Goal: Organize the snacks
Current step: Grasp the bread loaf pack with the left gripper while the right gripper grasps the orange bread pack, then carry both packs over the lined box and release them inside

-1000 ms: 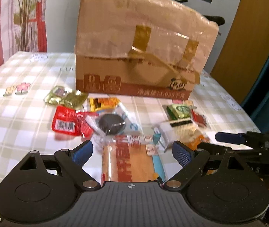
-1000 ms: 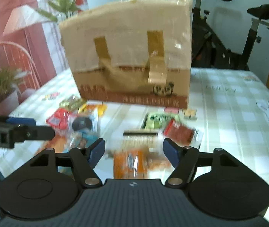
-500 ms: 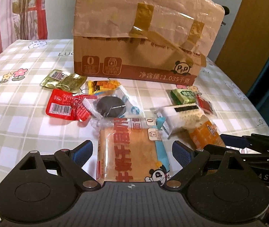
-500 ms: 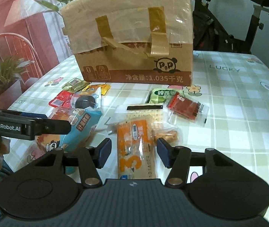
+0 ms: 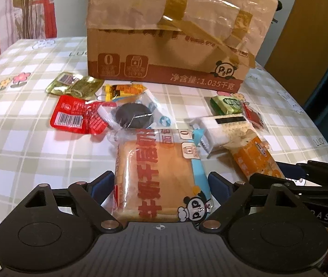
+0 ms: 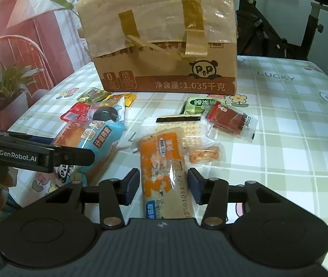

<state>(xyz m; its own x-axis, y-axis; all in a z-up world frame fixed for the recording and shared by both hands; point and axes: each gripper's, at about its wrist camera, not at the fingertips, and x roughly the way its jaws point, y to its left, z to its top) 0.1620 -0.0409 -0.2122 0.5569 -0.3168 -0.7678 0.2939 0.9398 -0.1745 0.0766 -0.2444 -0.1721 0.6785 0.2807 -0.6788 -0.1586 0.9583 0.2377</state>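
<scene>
A toast bread pack (image 5: pixel 161 168) with red lettering and a panda lies on the checked table (image 5: pixel 25 150). My left gripper (image 5: pixel 160 184) straddles it. Its jaws are wide and closing in, with the pads at the wrapper's edges and not pressing. An orange snack pack (image 6: pixel 161 161) lies between the fingers of my right gripper (image 6: pixel 164 185). Those jaws are closing, and the pads stand just beside the wrapper. A taped cardboard box (image 5: pixel 171 46) stands behind the snacks. The left gripper (image 6: pixel 48 154) shows at the right wrist view's left edge.
Loose snacks lie in front of the box: red sachet (image 5: pixel 71 115), dark round cookie (image 5: pixel 134 117), gold packs (image 5: pixel 74 86), green pack (image 5: pixel 226 102), white cracker pack (image 5: pixel 226 129), red jerky pack (image 6: pixel 228 117). A red chair (image 6: pixel 9 53) and an exercise bike (image 6: pixel 279 23) stand beyond the table.
Both grippers came down and forward over the snacks. The bread pack now lies between the left fingers, and the right jaws narrowed around the orange pack.
</scene>
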